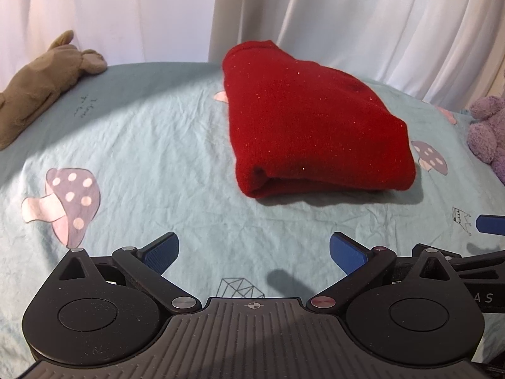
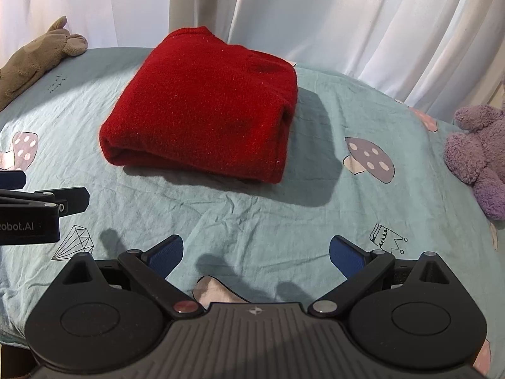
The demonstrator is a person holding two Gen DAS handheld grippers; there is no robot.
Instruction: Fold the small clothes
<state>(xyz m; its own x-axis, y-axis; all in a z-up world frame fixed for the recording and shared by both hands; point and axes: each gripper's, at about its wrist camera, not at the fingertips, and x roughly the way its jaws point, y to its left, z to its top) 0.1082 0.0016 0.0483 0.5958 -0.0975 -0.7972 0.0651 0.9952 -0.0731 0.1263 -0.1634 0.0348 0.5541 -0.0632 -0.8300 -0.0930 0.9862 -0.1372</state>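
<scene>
A red knit garment (image 1: 312, 123) lies folded into a thick rectangle on the light blue mushroom-print sheet (image 1: 151, 145); it also shows in the right wrist view (image 2: 202, 110). My left gripper (image 1: 254, 252) is open and empty, held back from the garment's near edge. My right gripper (image 2: 255, 254) is open and empty, also short of the garment. The left gripper's side shows at the left edge of the right wrist view (image 2: 38, 211). One blue pad of the right gripper (image 1: 492, 225) shows at the right edge of the left wrist view.
A tan plush toy (image 1: 41, 85) lies at the far left of the bed. A purple plush toy (image 2: 479, 154) sits at the far right. White curtains (image 2: 347, 15) hang behind the bed.
</scene>
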